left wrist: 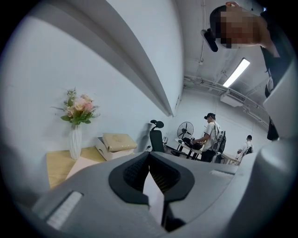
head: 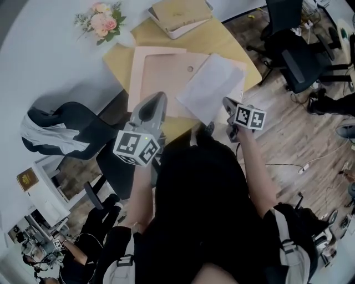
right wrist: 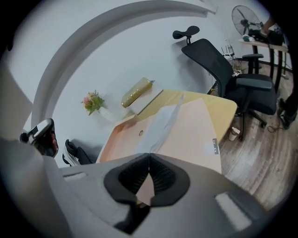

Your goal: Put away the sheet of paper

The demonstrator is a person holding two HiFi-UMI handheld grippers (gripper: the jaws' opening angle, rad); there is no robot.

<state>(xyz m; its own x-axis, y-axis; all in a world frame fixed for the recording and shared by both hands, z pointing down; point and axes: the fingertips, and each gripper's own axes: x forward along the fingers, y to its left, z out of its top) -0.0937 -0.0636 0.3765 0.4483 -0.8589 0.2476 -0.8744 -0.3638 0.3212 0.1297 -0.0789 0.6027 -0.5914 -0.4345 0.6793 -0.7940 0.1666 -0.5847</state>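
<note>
The white sheet of paper (head: 211,86) hangs tilted over the open pink folder (head: 155,72) on the yellow table (head: 222,39). My right gripper (head: 226,103) is shut on the sheet's near corner; in the right gripper view the sheet (right wrist: 165,123) rises from the closed jaw tips (right wrist: 149,155) across the folder (right wrist: 200,125). My left gripper (head: 158,97) is held above the folder's near left edge. In the left gripper view its jaws (left wrist: 149,154) are shut with nothing seen between them, pointing level across the table towards the room.
A flower vase (head: 102,22) and a stacked box (head: 180,14) stand at the table's far side. A black office chair (head: 294,55) is to the right, another draped chair (head: 55,130) to the left. People (left wrist: 209,137) work at desks beyond.
</note>
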